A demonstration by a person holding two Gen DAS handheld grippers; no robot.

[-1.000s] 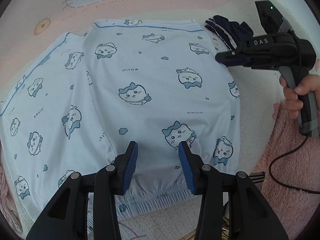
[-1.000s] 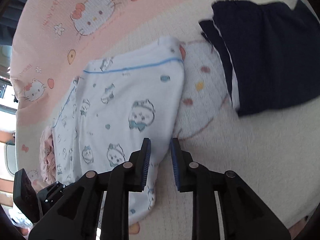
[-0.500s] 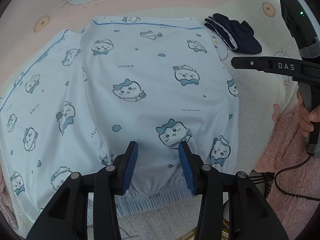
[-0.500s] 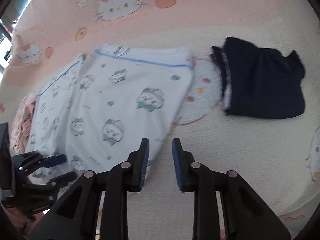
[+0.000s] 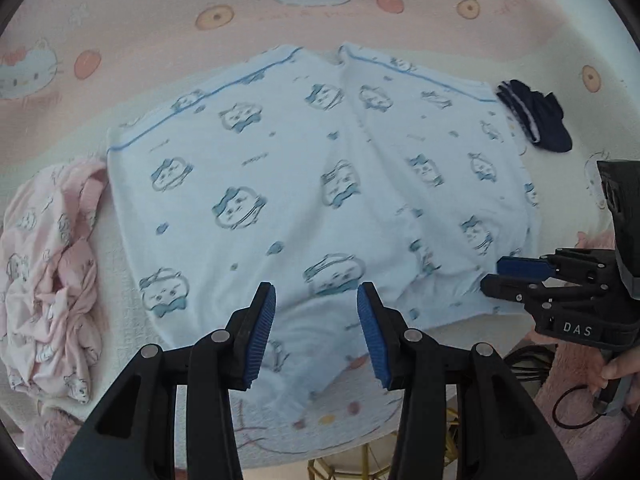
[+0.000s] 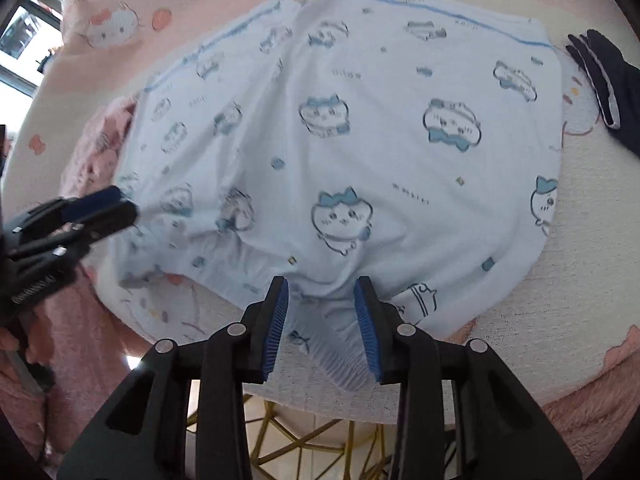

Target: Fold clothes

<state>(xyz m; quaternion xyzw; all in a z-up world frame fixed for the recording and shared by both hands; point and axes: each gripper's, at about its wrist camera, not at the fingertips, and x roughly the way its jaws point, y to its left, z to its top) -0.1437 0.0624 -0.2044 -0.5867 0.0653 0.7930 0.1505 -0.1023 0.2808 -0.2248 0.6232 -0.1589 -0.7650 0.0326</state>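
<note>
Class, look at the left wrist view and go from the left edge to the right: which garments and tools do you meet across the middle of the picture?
Crumpled pink garment → light blue printed shorts → dark navy garment → right gripper, jaws opening.

Pyjama shorts (image 5: 312,184) between two garments

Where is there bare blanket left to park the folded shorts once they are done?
Free: the pink band of the blanket beyond the blue-print shorts, and the cream strip between the shorts and the navy garment. Crowded: the crumpled pink garment touches the shorts' far-left corner, and the near edge is taken by both grippers.
</note>
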